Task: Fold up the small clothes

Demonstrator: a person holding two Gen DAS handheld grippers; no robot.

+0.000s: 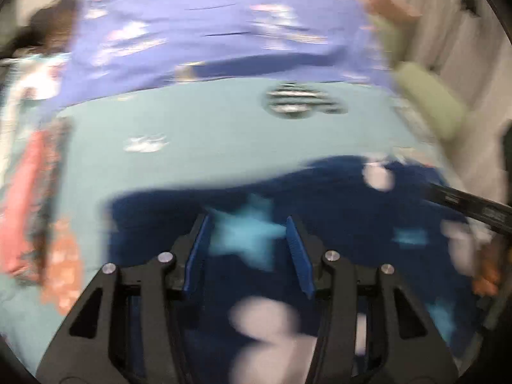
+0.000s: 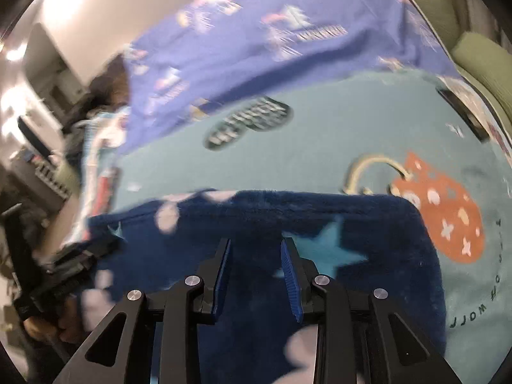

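A dark navy fleece garment (image 1: 336, 198) with light blue stars and pale blobs lies flat on a teal printed sheet (image 1: 208, 134). It also shows in the right wrist view (image 2: 288, 217). My left gripper (image 1: 247, 224) is open and empty just above the garment, over a light blue star. My right gripper (image 2: 255, 244) is open and empty above the same garment, beside another star. The other gripper's black body shows at the right edge of the left view (image 1: 470, 206) and at the lower left of the right view (image 2: 57, 284). Both views are blurred by motion.
A purple-blue patterned cloth (image 1: 224, 32) lies across the far side of the sheet, also in the right wrist view (image 2: 272, 38). An orange print (image 2: 448, 214) and a dark oval print (image 2: 249, 121) mark the sheet. Green cushions (image 1: 428, 105) sit at the right.
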